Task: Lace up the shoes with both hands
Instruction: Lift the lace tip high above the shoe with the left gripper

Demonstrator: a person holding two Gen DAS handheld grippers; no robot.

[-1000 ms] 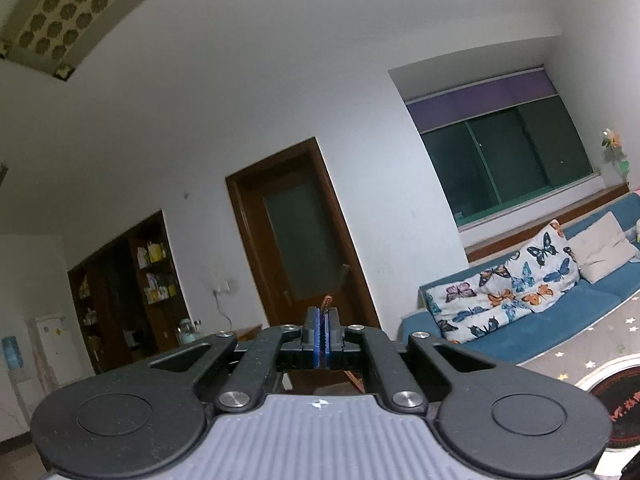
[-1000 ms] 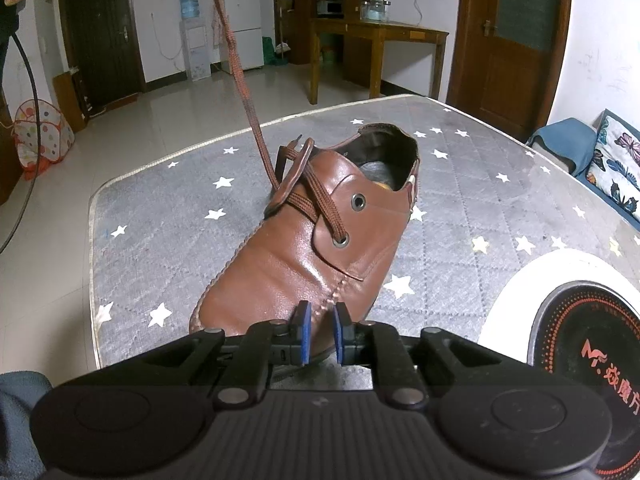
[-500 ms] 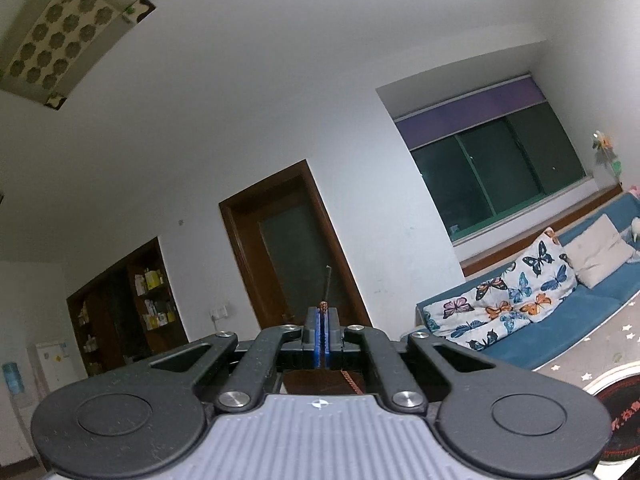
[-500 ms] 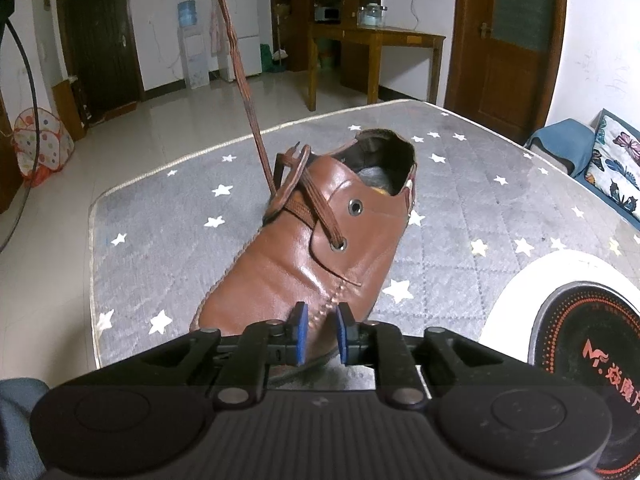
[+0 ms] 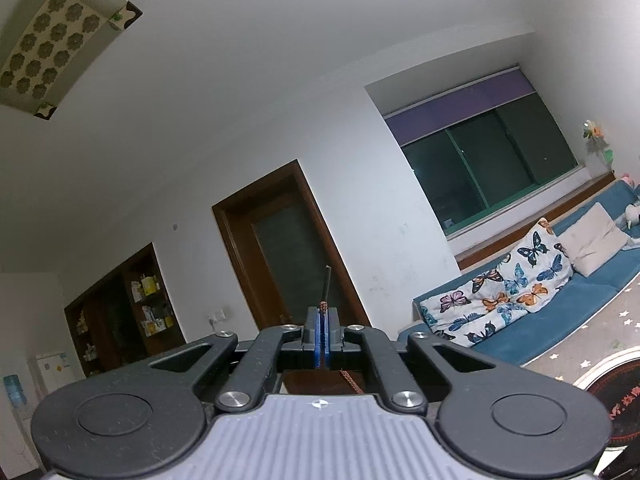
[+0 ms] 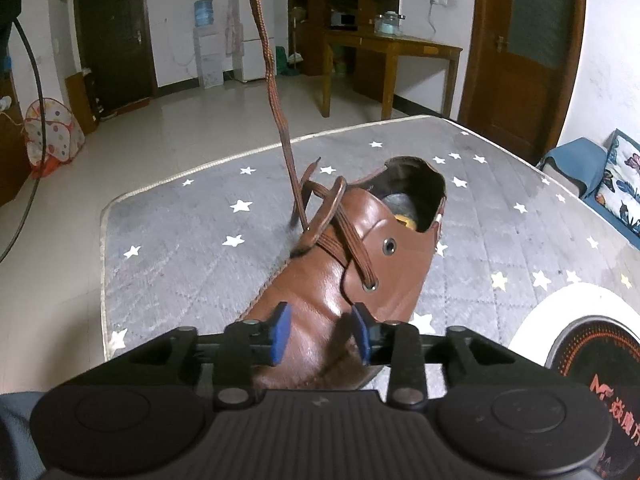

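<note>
A brown leather shoe [image 6: 352, 264] lies on the grey star-patterned mat [image 6: 180, 240], heel away from me. Its brown lace [image 6: 272, 60] crosses the eyelets, and one end rises taut out of the top of the right wrist view. My right gripper [image 6: 320, 334] hovers just over the toe; its jaws are opening, the blue pads [image 6: 280, 332] stand apart and grip nothing. In the left wrist view my left gripper [image 5: 322, 320] is held high and roughly level, shut on the lace, whose dark tip [image 5: 326, 284] pokes out above the pads.
A round white-and-black mat [image 6: 580, 340] lies at the right of the star mat. A blue sofa with butterfly cushions [image 5: 500, 300] runs along the right. A wooden table [image 6: 392, 52] and a door [image 6: 524, 40] stand beyond the mat's far edge.
The right gripper's pads have spread from nearly together to well apart over the shoe's toe. The left gripper keeps its hold on the lace, its view tilted slightly.
</note>
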